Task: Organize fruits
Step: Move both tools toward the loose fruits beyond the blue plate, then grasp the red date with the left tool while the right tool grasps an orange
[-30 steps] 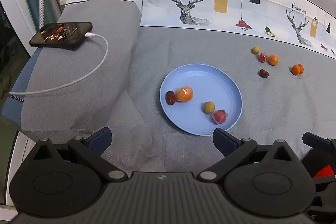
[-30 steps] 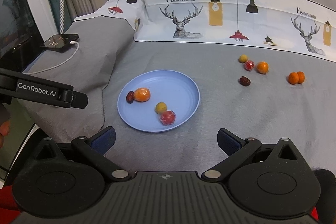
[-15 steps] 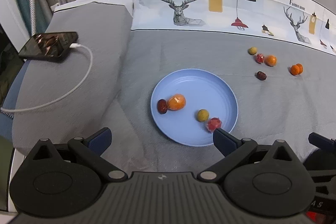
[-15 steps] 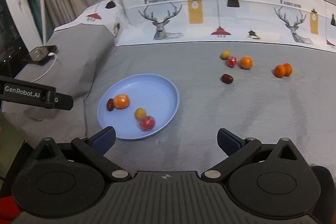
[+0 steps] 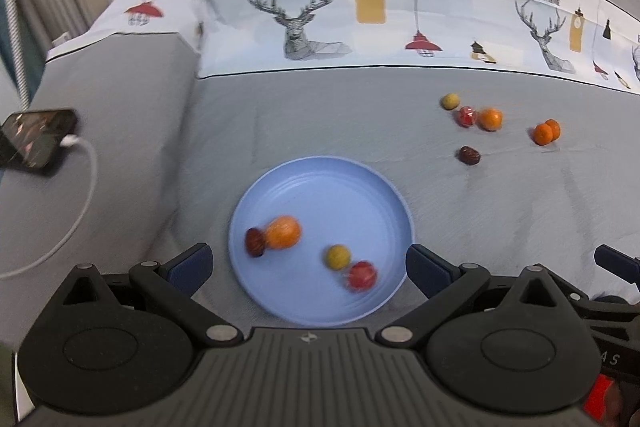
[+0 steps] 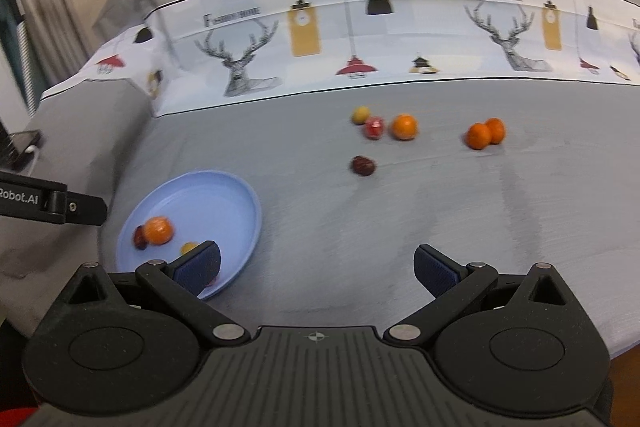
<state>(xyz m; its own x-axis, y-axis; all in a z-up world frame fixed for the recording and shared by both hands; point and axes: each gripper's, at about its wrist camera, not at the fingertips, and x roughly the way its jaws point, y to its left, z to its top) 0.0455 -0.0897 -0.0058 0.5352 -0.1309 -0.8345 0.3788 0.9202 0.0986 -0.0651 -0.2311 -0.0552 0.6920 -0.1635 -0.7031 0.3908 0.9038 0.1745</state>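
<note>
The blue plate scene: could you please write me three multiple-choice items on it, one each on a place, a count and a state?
1. Where does the dark red fruit outside the plate lie?
A. On the phone
B. On the grey bedspread, nearer the plate than the other loose fruits
C. In the left gripper

2. How many fruits are on the blue plate?
A. Four
B. One
C. Seven

3. How do the right gripper jaws stand?
A. Shut on an orange
B. Shut, empty
C. Open, empty

Answers:
1 B: it rests alone on the cloth, below the loose cluster.
2 A: a dark, an orange, a yellow and a red one show.
3 C: only bedspread shows between the parted pads.
</note>
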